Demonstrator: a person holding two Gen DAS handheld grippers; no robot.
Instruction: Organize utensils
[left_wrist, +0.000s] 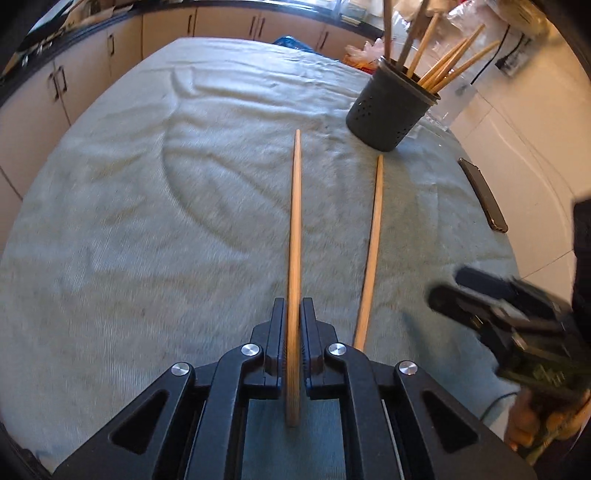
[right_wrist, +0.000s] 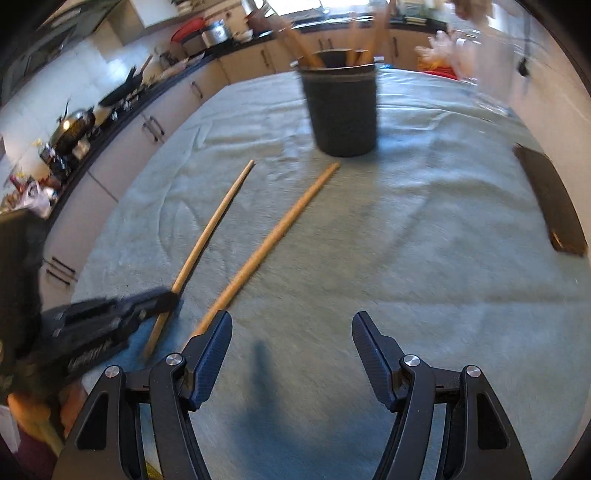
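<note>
My left gripper (left_wrist: 294, 314) is shut on a wooden chopstick (left_wrist: 295, 229) near its thick end; the stick points forward over the pale cloth. It shows in the right wrist view (right_wrist: 210, 229) with the left gripper (right_wrist: 162, 301) clamped on it. A second chopstick (left_wrist: 372, 236) lies on the cloth just to its right, also seen in the right wrist view (right_wrist: 273, 240). A dark perforated holder (left_wrist: 391, 110) with several chopsticks stands at the far right; it also shows in the right wrist view (right_wrist: 341, 110). My right gripper (right_wrist: 291, 343) is open and empty above the cloth, and appears blurred at the right edge of the left wrist view (left_wrist: 454, 291).
A pale green cloth (left_wrist: 147, 221) covers the table. A dark phone (left_wrist: 482, 194) lies near the table's right edge, also in the right wrist view (right_wrist: 552, 203). Kitchen cabinets (left_wrist: 85, 70) and a counter with pans (right_wrist: 74, 125) run along the left and back.
</note>
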